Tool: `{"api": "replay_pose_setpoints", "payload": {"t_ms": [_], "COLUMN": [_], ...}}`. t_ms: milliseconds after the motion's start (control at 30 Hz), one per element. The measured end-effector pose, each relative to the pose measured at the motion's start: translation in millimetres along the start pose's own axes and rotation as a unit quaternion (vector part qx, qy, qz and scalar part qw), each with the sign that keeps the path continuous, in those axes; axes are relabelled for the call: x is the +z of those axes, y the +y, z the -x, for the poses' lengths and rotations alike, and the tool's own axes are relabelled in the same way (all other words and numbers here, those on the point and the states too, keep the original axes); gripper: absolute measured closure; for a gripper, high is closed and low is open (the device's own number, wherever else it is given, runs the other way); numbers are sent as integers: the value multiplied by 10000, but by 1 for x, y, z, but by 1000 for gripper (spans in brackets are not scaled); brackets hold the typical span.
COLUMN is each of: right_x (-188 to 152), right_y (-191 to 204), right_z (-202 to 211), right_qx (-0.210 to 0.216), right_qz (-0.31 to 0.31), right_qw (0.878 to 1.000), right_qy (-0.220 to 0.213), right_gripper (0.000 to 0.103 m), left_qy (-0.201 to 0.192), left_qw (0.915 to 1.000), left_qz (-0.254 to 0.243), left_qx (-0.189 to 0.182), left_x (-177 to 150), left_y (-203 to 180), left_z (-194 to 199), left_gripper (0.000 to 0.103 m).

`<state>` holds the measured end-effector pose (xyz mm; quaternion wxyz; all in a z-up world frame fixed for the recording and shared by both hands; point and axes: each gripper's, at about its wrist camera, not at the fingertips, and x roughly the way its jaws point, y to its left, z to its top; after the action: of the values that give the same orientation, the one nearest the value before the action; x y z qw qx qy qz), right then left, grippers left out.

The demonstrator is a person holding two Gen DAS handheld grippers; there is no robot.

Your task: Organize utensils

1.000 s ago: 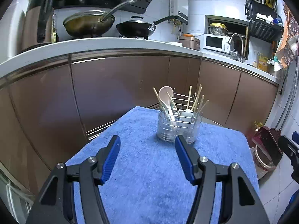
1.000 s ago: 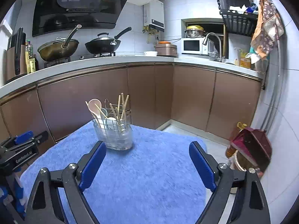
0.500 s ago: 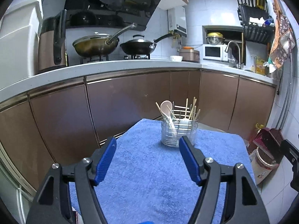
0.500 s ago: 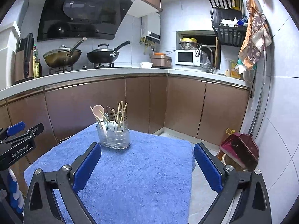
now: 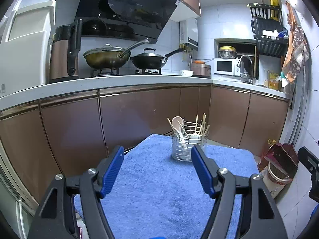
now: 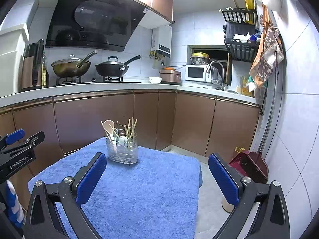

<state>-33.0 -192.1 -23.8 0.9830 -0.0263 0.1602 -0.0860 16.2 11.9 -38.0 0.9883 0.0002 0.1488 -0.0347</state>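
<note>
A clear utensil holder (image 5: 185, 149) with a wire insert stands near the far edge of a table under a blue towel (image 5: 159, 189). It holds wooden chopsticks (image 5: 202, 123) and pale spoons (image 5: 177, 123). It also shows in the right wrist view (image 6: 122, 151), with chopsticks (image 6: 130, 127) and a spoon (image 6: 109, 126). My left gripper (image 5: 158, 156) is open and empty, well back from the holder. My right gripper (image 6: 157, 166) is open wide and empty, also back from it over the blue towel (image 6: 139, 195).
Brown kitchen cabinets (image 5: 139, 115) run behind the table under a white counter with two woks (image 5: 107, 56). A red dustpan (image 6: 249, 163) and a bin (image 5: 276, 179) sit on the floor at the right. The left gripper's body (image 6: 18, 153) shows at the right view's left edge.
Both grippers have pulled back and risen from the holder, which now looks smaller and farther. Both stay open and empty.
</note>
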Motion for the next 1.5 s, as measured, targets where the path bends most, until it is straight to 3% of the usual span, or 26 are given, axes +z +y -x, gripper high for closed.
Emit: {"api": "replay_pose_setpoints", "payload": {"t_ms": [700, 1500], "right_x": [8, 12], "right_y": [14, 13], "right_z": [9, -34], "right_qx": [-100, 150], "right_qz": [246, 131], "right_qw": [9996, 9997], "right_qy": [-128, -121], "right_gripper": [0, 0], "left_qy": [-87, 37], "left_qw": [9999, 9996], "left_qz": [3, -191], "left_qx": [56, 214], "left_x": [-1, -1], "left_y": [8, -11], "left_z": [4, -28], "left_gripper": [35, 35]}}
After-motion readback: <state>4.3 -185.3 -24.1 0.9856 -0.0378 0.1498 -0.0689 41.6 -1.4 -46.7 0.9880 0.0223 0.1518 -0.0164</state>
